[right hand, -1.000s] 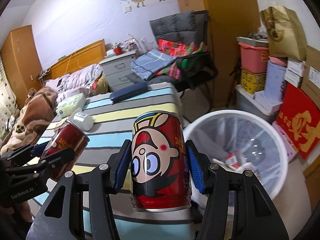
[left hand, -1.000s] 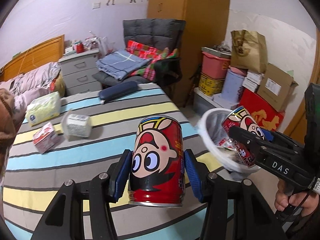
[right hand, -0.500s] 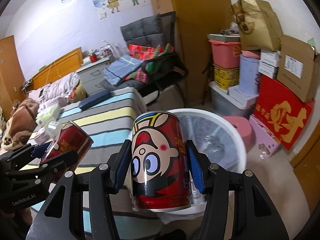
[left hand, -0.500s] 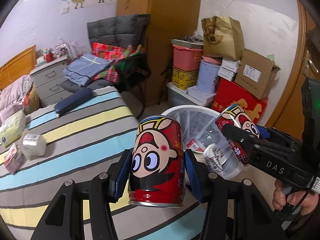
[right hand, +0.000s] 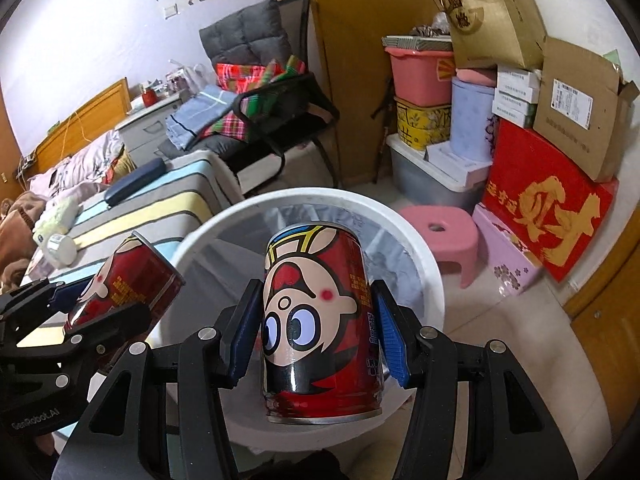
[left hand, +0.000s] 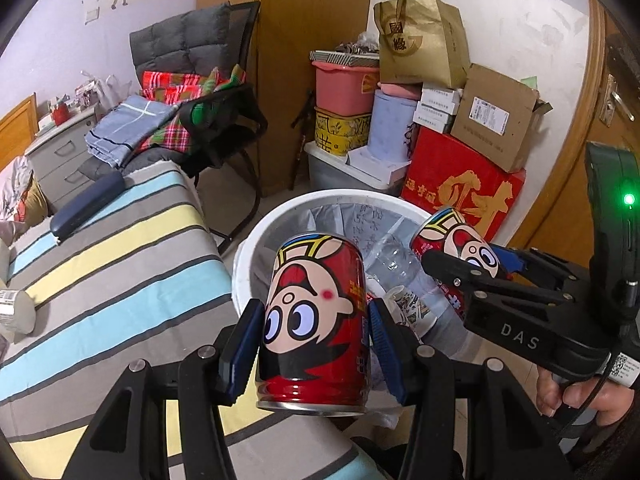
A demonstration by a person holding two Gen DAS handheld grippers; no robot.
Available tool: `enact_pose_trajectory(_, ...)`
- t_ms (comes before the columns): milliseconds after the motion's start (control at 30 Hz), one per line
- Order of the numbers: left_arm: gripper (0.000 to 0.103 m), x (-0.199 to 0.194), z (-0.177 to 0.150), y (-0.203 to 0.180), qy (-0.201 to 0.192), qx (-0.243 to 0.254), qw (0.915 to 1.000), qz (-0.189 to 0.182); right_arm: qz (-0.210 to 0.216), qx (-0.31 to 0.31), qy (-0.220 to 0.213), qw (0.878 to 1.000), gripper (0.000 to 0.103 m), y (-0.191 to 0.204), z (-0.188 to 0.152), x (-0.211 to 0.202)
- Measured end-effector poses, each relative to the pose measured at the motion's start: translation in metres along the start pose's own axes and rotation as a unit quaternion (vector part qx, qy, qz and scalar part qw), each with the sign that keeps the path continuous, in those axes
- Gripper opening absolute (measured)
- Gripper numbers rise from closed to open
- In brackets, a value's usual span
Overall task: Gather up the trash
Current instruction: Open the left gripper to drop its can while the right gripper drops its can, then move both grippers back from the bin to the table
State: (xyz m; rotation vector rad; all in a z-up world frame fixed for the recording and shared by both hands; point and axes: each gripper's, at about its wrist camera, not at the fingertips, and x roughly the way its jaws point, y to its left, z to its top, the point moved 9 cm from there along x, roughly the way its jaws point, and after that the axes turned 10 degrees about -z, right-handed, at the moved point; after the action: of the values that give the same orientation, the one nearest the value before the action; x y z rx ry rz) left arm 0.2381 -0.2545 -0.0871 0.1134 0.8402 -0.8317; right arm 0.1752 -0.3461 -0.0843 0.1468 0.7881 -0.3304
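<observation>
Item 1: left can (left hand: pixel 316 320). A red drink can with a cartoon face, printed upside down as I hold it. My left gripper (left hand: pixel 316 344) has its blue fingers (left hand: pixel 246 340) closed on the can's mid-wall, one on each side. It hangs at the edge of the bed (left hand: pixel 120 264), just short of the bin (left hand: pixel 256 232).

Item 2: right can (right hand: pixel 320 320). Same make and print. My right gripper (right hand: pixel 316 340) clamps it the same way, fingers pressed to the side walls, directly above the bin's mouth.

Handling, by my judgement: thin metal, light if emptied, and I cannot tell whether either one is. The walls are stiff enough for a mid-body pinch but would dent under a hard squeeze. The gloss is slick, so the ribbed pads matter. The belly is the right hold; the rims offer nothing.

Writing: small yellow and white characters run down each can's side, too fine to read. A QR code sits on the right can. "DAS" is on the right gripper's body and "GenRobot.AI" on the left's.

Bin: white, bag-lined, with a clear bottle (left hand: pixel 394 256) and wrappers inside.
</observation>
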Motion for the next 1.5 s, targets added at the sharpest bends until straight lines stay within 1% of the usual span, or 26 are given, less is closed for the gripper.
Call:
enact_pose_trajectory(100, 0.053, 0.008, 0.000, 0.003, 0.004, -0.006, 1.0000, 0.000, 0.002, 0.000, 0.009, 1.000, 0.055, -0.003, -0.001, 0.007)
enact_pose_trajectory(167, 0.054, 0.010, 0.001, 0.005, 0.002, -0.011, 0.9999, -0.006, 0.001, -0.002, 0.012, 1.000, 0.055, -0.002, -0.002, 0.008)
enact_pose_trajectory(233, 0.055, 0.011, 0.002, 0.006, 0.003, -0.010, 0.9999, -0.008, -0.007, 0.000, 0.007, 1.000, 0.055, -0.004, -0.003, 0.008)
enact_pose_trajectory(300, 0.060, 0.011, 0.003, 0.005, -0.001, -0.008, 0.9999, -0.009, -0.008, 0.004, 0.003, 1.000, 0.058, -0.005, -0.002, 0.007)
enact_pose_trajectory(367, 0.061, 0.008, 0.003, 0.007, -0.006, -0.012, 0.9999, -0.007, -0.008, 0.009, -0.002, 1.000, 0.062, -0.006, -0.001, 0.004)
enact_pose_trajectory(467, 0.061, 0.003, 0.005, 0.009, -0.012, -0.018, 0.9997, -0.007, -0.011, 0.012, -0.007, 1.000, 0.062, -0.008, 0.002, 0.001)
enact_pose_trajectory(667, 0.062, -0.014, 0.006, 0.010, -0.026, -0.020, 0.9994, -0.005, -0.008, 0.015, -0.017, 1.000, 0.062, -0.003, 0.005, -0.006)
enact_pose_trajectory(767, 0.062, -0.022, 0.004, 0.012, -0.030, -0.020, 0.9993, 0.002, -0.005, 0.016, -0.020, 1.000, 0.062, 0.000, 0.004, -0.009)
enact_pose_trajectory(1100, 0.062, -0.053, -0.005, 0.023, -0.048, -0.034, 0.9982, 0.012, 0.001, 0.010, -0.038, 0.999, 0.062, 0.016, 0.005, -0.026)
enact_pose_trajectory(1333, 0.061, -0.078, -0.015, 0.039, -0.061, -0.046, 0.9967, 0.028, 0.014, 0.000, -0.048, 0.999, 0.062, 0.035, 0.004, -0.035)
enact_pose_trajectory(1500, 0.061, -0.100, -0.023, 0.061, -0.073, -0.061, 0.9945, 0.043, 0.036, -0.017, -0.054, 0.998, 0.062, 0.059, 0.003, -0.042)
